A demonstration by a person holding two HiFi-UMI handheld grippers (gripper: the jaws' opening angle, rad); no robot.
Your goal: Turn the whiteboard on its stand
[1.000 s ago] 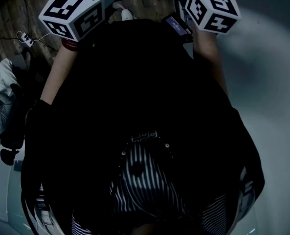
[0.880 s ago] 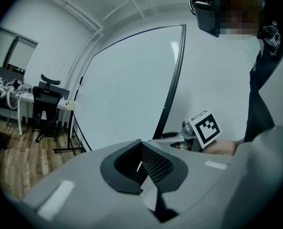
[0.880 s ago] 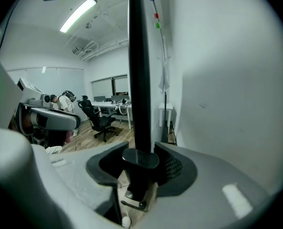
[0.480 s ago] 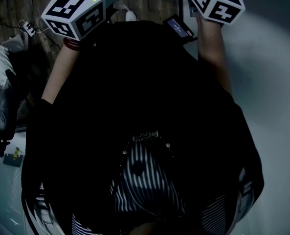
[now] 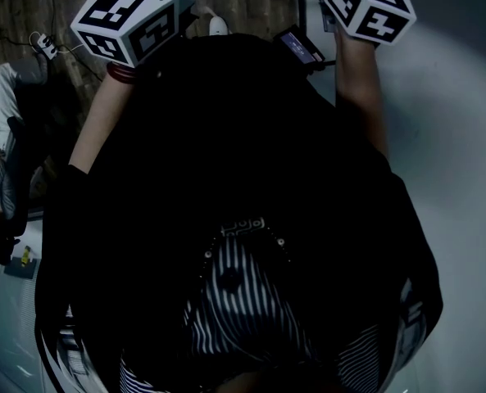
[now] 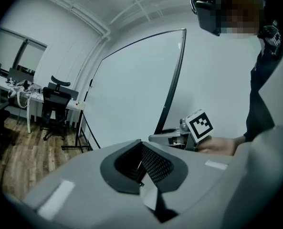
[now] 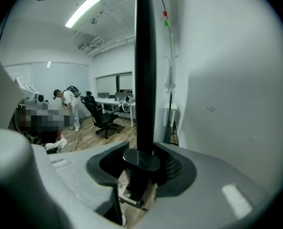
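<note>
black top [image 5: 226, 137] | black-white striped garment [image 5: 238, 297] | red wristband [image 5: 118, 74]

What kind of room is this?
Probably an office: there's a big whiteboard on a stand, a swivel chair by a white desk, and a strip light on the ceiling.

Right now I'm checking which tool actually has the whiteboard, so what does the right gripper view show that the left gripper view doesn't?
Only the right gripper view: the right tool shut on the whiteboard's black frame, seen edge-on, with small red and green items above. Only the left gripper view: the board's broad white face, the right tool at its edge, and the left tool shut on nothing. Both: the whiteboard, an office chair and the wood floor.
</note>
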